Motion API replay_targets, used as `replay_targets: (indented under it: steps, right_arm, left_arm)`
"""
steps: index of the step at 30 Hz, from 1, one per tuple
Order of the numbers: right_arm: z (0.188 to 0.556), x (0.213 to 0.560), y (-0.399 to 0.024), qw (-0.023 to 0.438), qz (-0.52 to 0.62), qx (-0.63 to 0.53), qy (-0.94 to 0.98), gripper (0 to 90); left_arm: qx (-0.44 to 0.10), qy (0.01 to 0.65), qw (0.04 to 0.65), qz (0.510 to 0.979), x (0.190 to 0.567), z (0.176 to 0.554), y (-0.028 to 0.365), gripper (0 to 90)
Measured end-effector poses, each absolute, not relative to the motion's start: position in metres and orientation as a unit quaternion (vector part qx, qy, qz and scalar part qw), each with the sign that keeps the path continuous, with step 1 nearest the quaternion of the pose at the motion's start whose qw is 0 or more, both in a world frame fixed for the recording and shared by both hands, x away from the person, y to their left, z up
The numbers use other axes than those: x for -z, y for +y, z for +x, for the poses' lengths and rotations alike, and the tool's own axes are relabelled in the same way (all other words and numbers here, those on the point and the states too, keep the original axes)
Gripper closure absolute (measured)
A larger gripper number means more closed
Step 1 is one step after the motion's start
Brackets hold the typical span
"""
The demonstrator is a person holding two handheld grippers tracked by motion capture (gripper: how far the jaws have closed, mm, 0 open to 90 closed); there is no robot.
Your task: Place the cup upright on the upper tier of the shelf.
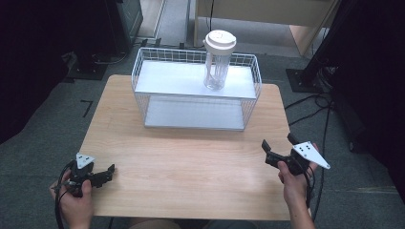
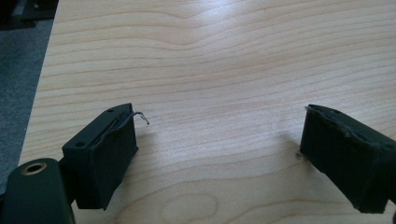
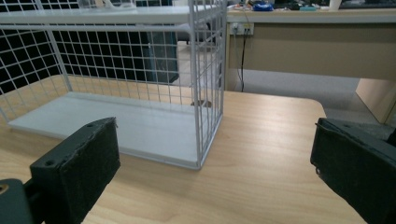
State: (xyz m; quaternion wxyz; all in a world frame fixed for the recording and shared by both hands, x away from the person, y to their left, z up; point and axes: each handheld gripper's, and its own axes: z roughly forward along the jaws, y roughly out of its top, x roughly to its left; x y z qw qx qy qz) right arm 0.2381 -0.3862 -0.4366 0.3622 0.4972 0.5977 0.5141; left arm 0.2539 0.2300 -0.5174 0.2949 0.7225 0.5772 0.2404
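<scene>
While both our grippers wait at the near edge of the table (image 1: 191,157), we judge the bottle (image 1: 217,59) the thing to fetch. Our left gripper (image 1: 102,175), jaws spread wide and empty, sits at the near left corner, well away. The bottle stands upright on the wire rack's (image 1: 191,90) upper shelf by the far edge, ahead of our right gripper (image 1: 277,145), likewise agape and nearer. It is clear plastic with a white lid.
</scene>
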Motion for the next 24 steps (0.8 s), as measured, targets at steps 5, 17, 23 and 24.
replay_targets:
  steps: [5, 17, 23, 24]
  right_arm:
    - [0.232, 0.45, -0.391, 0.363, 0.504, -0.499, 0.604, 1.3]
    - [0.212, 0.481, -0.41, 0.349, 0.532, -0.474, 0.608, 1.3]
    - [0.201, 0.499, -0.419, 0.334, 0.549, -0.452, 0.619, 1.3]
    - [0.199, 0.501, -0.42, 0.331, 0.551, -0.447, 0.622, 1.3]
  left_arm:
    - [-0.241, 0.575, 0.296, 0.724, 0.517, 0.254, 0.23, 11.3]
    - [-0.241, 0.574, 0.296, 0.724, 0.517, 0.254, 0.23, 11.2]
    - [-0.241, 0.574, 0.296, 0.724, 0.517, 0.254, 0.23, 11.2]
    - [-0.241, 0.574, 0.296, 0.725, 0.517, 0.254, 0.23, 11.2]
